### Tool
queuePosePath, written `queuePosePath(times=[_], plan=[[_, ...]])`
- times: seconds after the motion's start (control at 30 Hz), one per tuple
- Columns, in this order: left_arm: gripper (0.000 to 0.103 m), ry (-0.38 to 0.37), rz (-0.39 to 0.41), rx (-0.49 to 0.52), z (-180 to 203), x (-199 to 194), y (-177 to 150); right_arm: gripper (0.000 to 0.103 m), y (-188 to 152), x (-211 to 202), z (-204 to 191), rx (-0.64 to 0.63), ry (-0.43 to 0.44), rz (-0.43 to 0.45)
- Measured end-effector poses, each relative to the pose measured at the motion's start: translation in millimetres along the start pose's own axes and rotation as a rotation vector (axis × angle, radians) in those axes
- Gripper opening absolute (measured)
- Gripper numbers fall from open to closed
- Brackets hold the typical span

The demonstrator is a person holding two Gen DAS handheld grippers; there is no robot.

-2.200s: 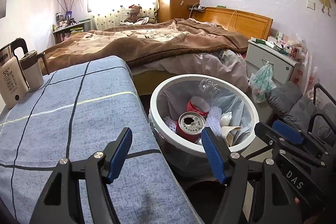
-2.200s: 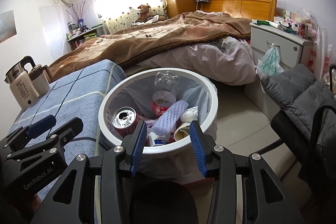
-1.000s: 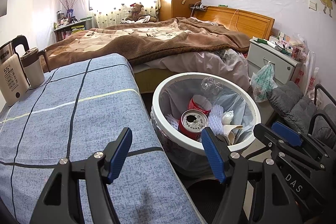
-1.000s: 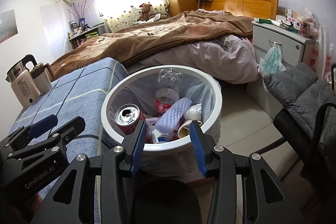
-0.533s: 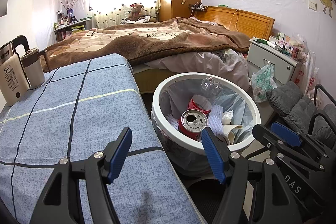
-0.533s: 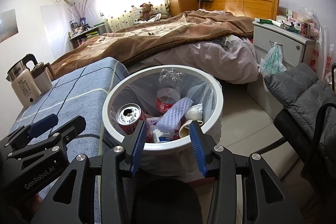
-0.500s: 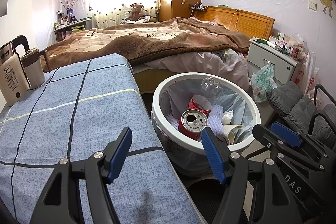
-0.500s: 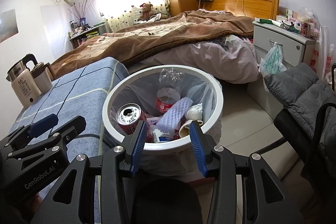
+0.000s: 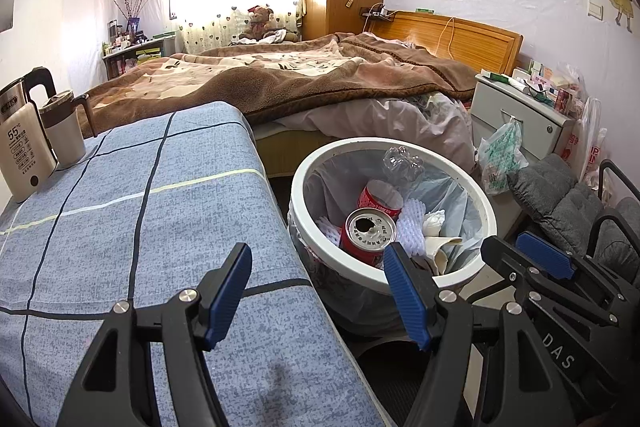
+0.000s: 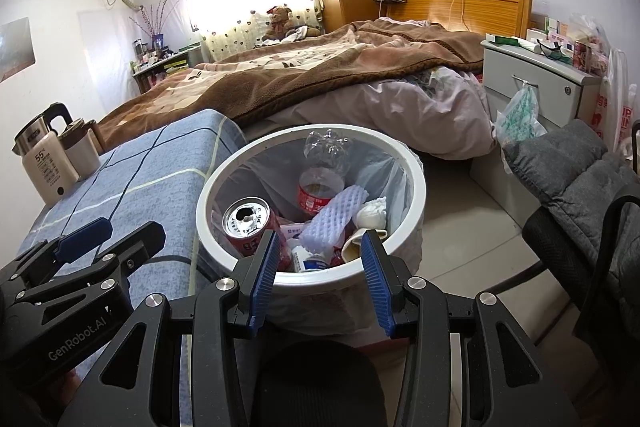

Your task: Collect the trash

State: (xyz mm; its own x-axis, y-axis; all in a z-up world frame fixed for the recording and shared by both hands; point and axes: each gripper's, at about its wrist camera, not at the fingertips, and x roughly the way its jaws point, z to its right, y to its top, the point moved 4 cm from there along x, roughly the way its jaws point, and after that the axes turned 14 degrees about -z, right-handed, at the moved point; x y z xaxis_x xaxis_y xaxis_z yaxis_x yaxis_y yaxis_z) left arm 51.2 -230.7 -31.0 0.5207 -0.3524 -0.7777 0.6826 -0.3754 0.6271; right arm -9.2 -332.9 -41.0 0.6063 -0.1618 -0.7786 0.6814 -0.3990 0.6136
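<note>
Both grippers hang empty over a full trash bin beside the table.

The left gripper (image 9: 320, 291) has its blue pads spread wide with nothing between them, poised above the near right edge of the blue plaid tablecloth (image 9: 120, 227); the right gripper (image 10: 320, 277) is parted too, also empty, above the near rim of the white trash bin (image 10: 416, 187). The bin stands upright on the floor, mouth up, lined with a clear bag, just right of the table and near the bed (image 10: 320, 75). Inside, a red soda can (image 10: 248, 223) sits upright at the left, opened top facing up. A clear plastic bottle (image 10: 322, 167) with a red label leans against the far wall, long axis running near to far, base highest. A white foam fruit net (image 10: 332, 215) lies slanted beside it. An electric kettle (image 9: 22, 143) stands at the table's far left.
</note>
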Motion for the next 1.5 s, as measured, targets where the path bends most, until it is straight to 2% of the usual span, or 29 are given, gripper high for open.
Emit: queuePosePath(times=[1.5], plan=[[0.070,-0.006,-0.014,-0.004,-3.8,2.4,-4.3,0.043,-0.2,1.4,0.1,0.000,0.006,-0.007]])
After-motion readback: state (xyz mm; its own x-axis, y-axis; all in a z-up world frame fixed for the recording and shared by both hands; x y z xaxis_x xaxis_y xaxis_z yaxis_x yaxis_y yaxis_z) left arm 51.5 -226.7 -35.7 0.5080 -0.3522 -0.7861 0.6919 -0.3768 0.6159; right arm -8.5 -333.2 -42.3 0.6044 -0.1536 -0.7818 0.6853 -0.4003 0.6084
